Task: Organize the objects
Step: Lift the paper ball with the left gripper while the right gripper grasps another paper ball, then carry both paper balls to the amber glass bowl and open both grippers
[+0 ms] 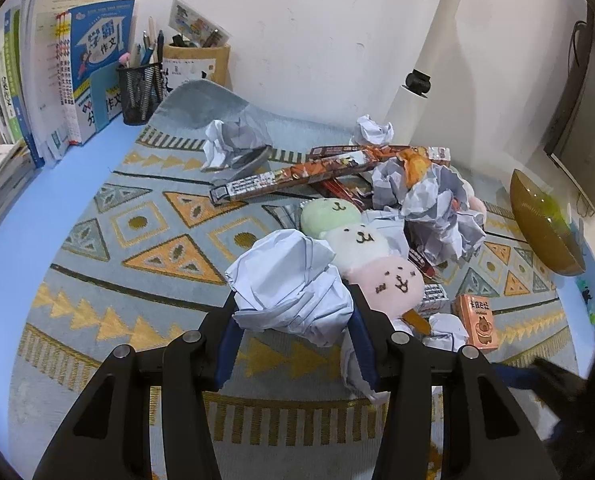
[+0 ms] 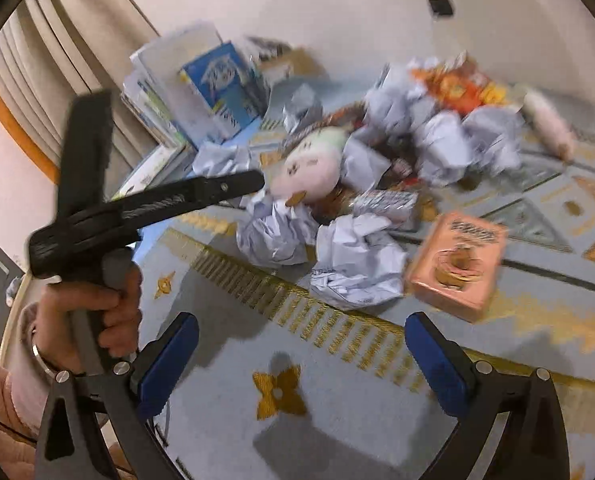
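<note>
My left gripper (image 1: 293, 316) is shut on a crumpled white paper ball (image 1: 289, 280), held between its blue pads above the patterned mat (image 1: 137, 240). Behind it lies a plush skewer of green, white and pink faces (image 1: 361, 248), more crumpled paper (image 1: 437, 208) and long snack boxes (image 1: 297, 176). An orange carton (image 1: 477, 320) stands at the right. My right gripper (image 2: 301, 352) is open and empty above the mat, short of a paper ball (image 2: 357, 264) and the orange carton (image 2: 457, 264). The left gripper's body and the hand holding it (image 2: 97, 304) show at left.
Books (image 1: 77, 72) stand at the back left beside a mesh pen holder (image 1: 141, 88) and a tan box (image 1: 197, 64). A white lamp post (image 1: 429, 48) rises at the back. A brown bowl (image 1: 545, 224) sits at the right edge. The right wrist view is motion-blurred.
</note>
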### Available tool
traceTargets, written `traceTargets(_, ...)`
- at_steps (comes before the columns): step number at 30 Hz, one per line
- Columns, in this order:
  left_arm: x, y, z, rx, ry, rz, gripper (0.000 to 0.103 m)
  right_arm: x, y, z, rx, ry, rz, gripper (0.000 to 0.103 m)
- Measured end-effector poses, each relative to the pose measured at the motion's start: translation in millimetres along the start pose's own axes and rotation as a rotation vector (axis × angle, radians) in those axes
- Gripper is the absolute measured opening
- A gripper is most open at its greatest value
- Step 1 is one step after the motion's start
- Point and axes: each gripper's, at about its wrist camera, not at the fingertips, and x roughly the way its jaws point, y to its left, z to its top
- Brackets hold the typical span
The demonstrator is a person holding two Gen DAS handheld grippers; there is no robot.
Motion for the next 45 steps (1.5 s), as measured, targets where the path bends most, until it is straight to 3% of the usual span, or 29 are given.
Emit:
traceTargets(6, 3.0, 2.6, -0.4, -0.015, 0.008, -0.004, 0.046, 15.8, -13.0, 19.9, -0.058, -0.014, -0.117, 0.103)
traceTargets(12, 4.0, 0.6, -2.2, -0.008, 0.011, -0.012, 0.046, 41.9, 4.2, 28.0, -0.228, 0.075, -0.298, 0.102)
traceTargets(13, 4.4, 0.0, -1.9, -0.005, 0.011, -0.012, 0.046, 46.9, 9.8, 27.9, -0.261, 0.082, -0.337, 0.092)
traceTargets(14, 4.9, -0.9, -2.0, -0.002, 0.012, -0.011, 0.046, 46.5, 12.8, 27.5, -0.277, 0.069, -0.337, 0.072)
traceTargets(15, 4.8, -1.7, -2.1, -0.002, 0.011, -0.009, 0.046, 43.5, 13.4, 26.3, -0.282, 0.049, -0.337, 0.060)
traceTargets(24, -1.1, -9.7, 6.7, 0.004, -0.008, 0.010, 0.046, 8.6, 4.4, 29.4, -0.183, 0.012, -0.248, 0.061)
traceTargets(28, -3.7, -21.6, 15.3, 0.014, -0.025, 0.006, 0.046, -16.5, 2.9, 41.3, -0.193, -0.029, -0.258, 0.061)
traceTargets(34, -4.7, -64.3, 26.3, 0.082, -0.048, -0.035, 0.046, -48.4, -22.0, 62.4, -0.140, -0.081, -0.267, 0.061)
traceTargets(38, 4.8, -105.9, 30.2, 0.151, -0.048, -0.059, 0.046, -64.8, -43.4, 77.0, -0.135, -0.109, -0.324, 0.061)
traceTargets(45, 32.8, -159.5, 58.2, 0.156, -0.079, -0.087, 0.046, -109.9, -104.3, 98.5, -0.030, -0.174, -0.376, 0.061)
